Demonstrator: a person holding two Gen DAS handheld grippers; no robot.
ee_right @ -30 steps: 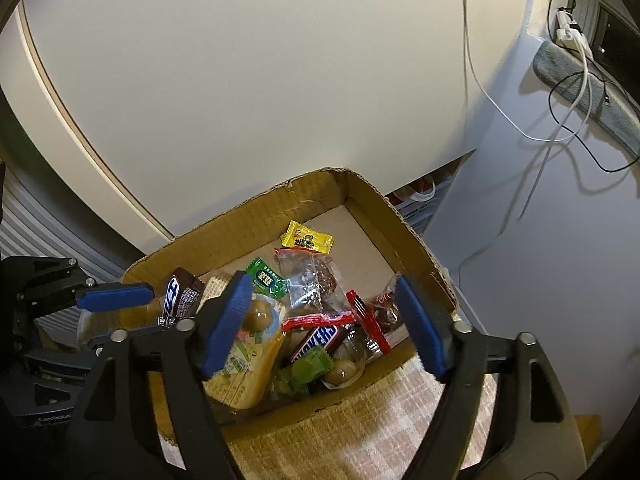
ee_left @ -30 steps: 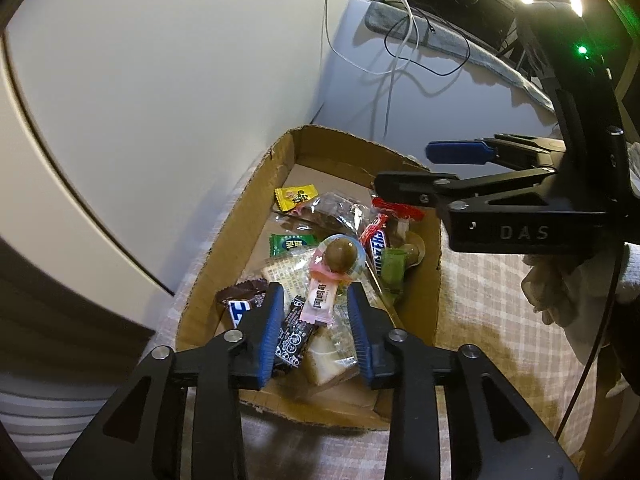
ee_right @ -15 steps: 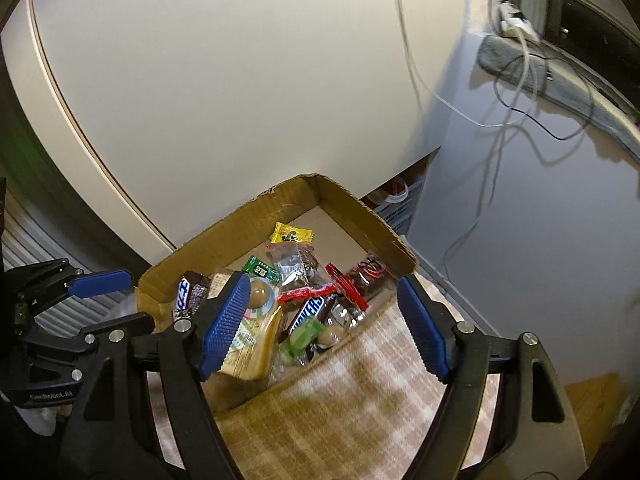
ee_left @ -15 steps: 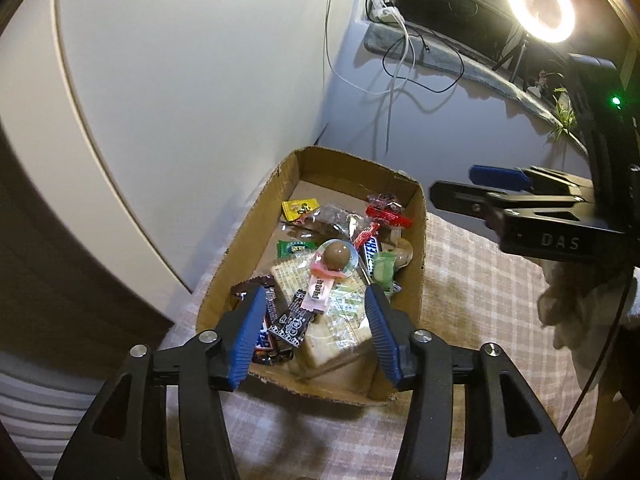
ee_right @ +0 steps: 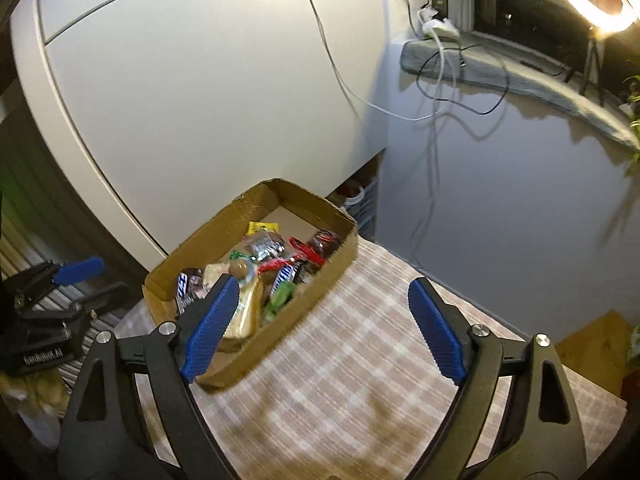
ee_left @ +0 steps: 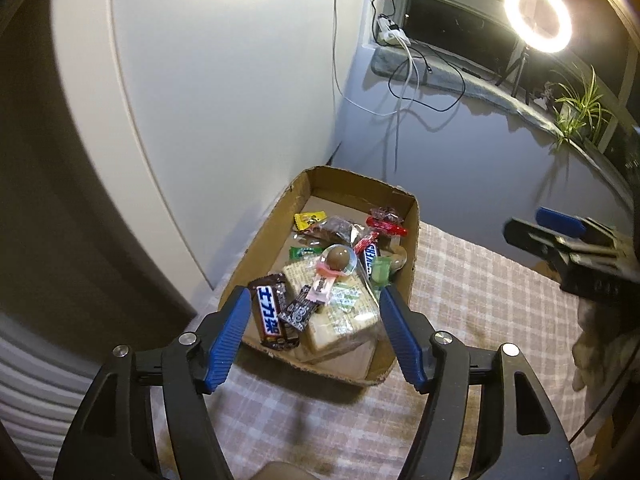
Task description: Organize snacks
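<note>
left gripper (ee_left: 316, 336): jaws just opening, empty | cardboard box (ee_left: 414, 240): snacks inside | on checked cloth (ee_left: 480, 300)

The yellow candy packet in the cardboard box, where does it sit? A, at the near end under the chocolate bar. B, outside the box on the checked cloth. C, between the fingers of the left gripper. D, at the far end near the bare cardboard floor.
D: the yellow candy packet lies at the far edge of the snack pile in the cardboard box, beside bare floor.
</note>
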